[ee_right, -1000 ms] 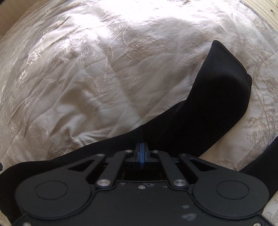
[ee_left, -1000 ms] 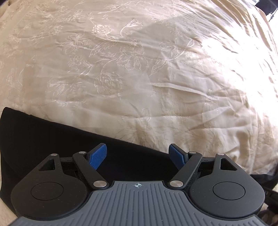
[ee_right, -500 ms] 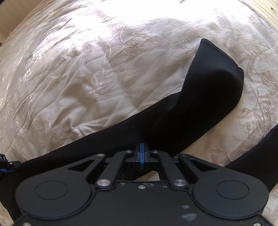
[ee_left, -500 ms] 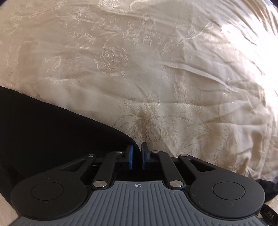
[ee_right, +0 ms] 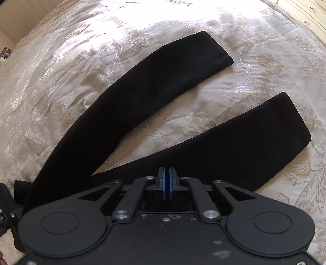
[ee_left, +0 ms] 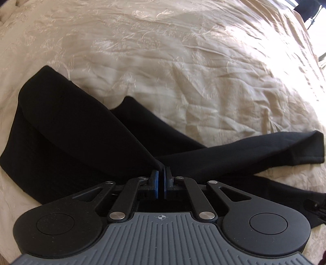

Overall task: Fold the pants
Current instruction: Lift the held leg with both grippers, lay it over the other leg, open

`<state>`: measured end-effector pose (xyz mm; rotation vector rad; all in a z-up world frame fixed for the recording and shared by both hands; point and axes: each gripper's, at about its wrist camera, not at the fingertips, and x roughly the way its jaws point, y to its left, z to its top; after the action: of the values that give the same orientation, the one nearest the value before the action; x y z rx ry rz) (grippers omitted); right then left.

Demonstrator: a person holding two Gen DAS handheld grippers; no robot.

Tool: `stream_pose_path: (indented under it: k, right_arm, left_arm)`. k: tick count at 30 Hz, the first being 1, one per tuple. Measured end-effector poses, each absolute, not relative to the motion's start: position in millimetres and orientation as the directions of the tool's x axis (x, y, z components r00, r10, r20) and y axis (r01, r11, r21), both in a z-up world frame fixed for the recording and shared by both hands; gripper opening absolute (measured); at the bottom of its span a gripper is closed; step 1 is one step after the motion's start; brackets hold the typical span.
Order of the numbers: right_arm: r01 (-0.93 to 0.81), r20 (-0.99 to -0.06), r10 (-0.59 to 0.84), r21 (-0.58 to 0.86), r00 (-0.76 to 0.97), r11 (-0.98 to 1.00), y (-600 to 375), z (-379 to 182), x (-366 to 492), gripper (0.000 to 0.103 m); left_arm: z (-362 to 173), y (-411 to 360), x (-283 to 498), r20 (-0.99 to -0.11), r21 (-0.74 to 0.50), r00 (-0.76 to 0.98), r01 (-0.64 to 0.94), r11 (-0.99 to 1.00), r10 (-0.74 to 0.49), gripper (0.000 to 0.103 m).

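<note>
Pants (ee_left: 85, 130): black; spread on the bed; in the left wrist view the wide upper part fills the 9 o'clock side and one leg (ee_left: 254, 150) runs out toward 3 o'clock, its hemmed end near the frame edge
Legs, right wrist view: two legs fan apart from the 7 o'clock corner; the far leg (ee_right: 154, 81) reaches toward 1 o'clock and ends in a stitched hem; the near leg (ee_right: 234, 146) reaches toward 3 o'clock; a wedge of bedspread lies between them
Bedspread (ee_left: 183, 61): cream, floral pattern, creased; sunlit patch at the 2 o'clock side of the left wrist view
Left gripper (ee_left: 161, 175): blue pads nearly together, pinched on a raised ridge of black cloth that rises to the pads from 10 o'clock
Right gripper (ee_right: 167, 177): narrow; jaws have just been opening; blue pads stand close with a thin dark gap; whether cloth sits between them cannot be told; black cloth of the near leg lies directly behind the tips
Room edge (ee_right: 305, 12): pale wooden boards at the 1 o'clock corner of the right wrist view
</note>
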<state>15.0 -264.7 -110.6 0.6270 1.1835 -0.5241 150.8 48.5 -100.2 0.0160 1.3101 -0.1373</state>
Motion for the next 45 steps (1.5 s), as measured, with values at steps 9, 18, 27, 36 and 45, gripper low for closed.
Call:
stream_pose_path:
  k: [9,18,27,36,45]
  right_arm:
    - [0.709,-0.919,-0.101,0.220,0.381,0.670,-291,-106,69,0.041]
    - [0.771,-0.932,-0.182,0.139,0.314,0.621,-337,-131,137,0.041]
    - [0.751,-0.931,-0.150,0.165,0.333,0.640,-340,-126,134,0.003]
    - [0.718,-0.909,-0.196,0.144,0.369,0.681,-315,-79,20,0.003]
    - [0.773,-0.956,-0.130,0.129,0.263,0.621,-300,-136,-55,0.003]
  left_arm:
    - [-117,50,140,-0.974,-0.054,0.211,0.123,0.991,-0.079,0.005]
    - [-123,49,140,-0.977,-0.052,0.199,0.132,0.990,-0.078,0.005]
    - [-120,50,139,-0.976,-0.050,0.204,0.136,0.989,-0.078,0.004]
    - [-112,55,120,-0.974,-0.014,0.219,0.185,0.983,-0.055,0.004]
    - [-129,51,100,-0.979,0.070,0.202,0.237,0.969,0.021,0.004]
